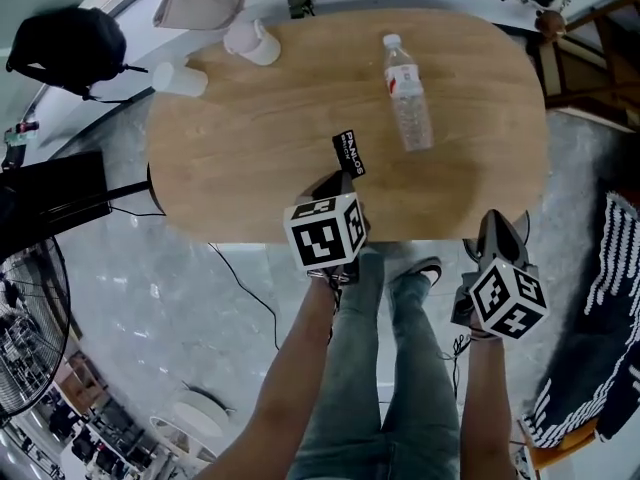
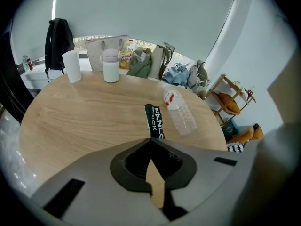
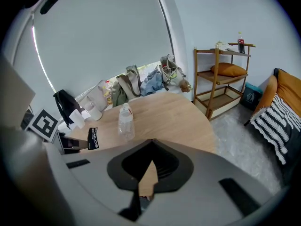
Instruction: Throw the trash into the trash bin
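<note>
A black snack wrapper (image 1: 349, 154) with white print sticks out from the tips of my left gripper (image 1: 343, 177), which is shut on it just over the near edge of the oval wooden table (image 1: 250, 138). In the left gripper view the wrapper (image 2: 154, 121) stands up from the closed tips of the left gripper (image 2: 151, 139). A clear plastic bottle (image 1: 408, 93) lies on its side on the table, farther right. My right gripper (image 1: 498, 220) hangs off the table's near right edge, shut with nothing in it; its tips (image 3: 151, 141) meet. No trash bin is clearly seen.
Two white cups (image 1: 180, 78) (image 1: 253, 42) stand at the table's far left. A black backpack (image 1: 70, 43) and bags sit behind. A fan (image 1: 25, 318) is at left, a striped cushion (image 1: 610, 298) and wooden shelf (image 3: 218, 74) at right. A white round object (image 1: 200, 413) lies on the floor.
</note>
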Demonstrator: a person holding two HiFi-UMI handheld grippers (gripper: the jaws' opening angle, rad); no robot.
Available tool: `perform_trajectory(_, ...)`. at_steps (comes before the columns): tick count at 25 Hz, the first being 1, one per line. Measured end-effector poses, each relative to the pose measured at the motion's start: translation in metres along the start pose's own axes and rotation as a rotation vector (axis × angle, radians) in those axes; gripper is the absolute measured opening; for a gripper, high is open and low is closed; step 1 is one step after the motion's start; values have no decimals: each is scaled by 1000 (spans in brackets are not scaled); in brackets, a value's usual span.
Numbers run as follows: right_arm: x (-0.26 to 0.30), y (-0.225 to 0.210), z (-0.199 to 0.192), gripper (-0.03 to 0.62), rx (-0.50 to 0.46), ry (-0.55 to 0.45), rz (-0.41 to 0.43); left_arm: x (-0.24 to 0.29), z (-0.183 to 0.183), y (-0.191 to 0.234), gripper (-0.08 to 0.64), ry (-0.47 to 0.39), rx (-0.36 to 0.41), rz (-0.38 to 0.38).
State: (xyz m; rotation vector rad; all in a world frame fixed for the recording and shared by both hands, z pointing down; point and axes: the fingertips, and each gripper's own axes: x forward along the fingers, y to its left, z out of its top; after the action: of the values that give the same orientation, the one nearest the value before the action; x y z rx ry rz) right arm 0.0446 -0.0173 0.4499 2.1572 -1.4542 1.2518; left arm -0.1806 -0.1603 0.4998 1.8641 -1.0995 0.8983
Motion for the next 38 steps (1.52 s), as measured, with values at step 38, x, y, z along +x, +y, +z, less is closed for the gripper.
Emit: perform_trajectory(38,-164,-284,-131,6,474,-106,-375,24,-148,-307,18,198,531,-290)
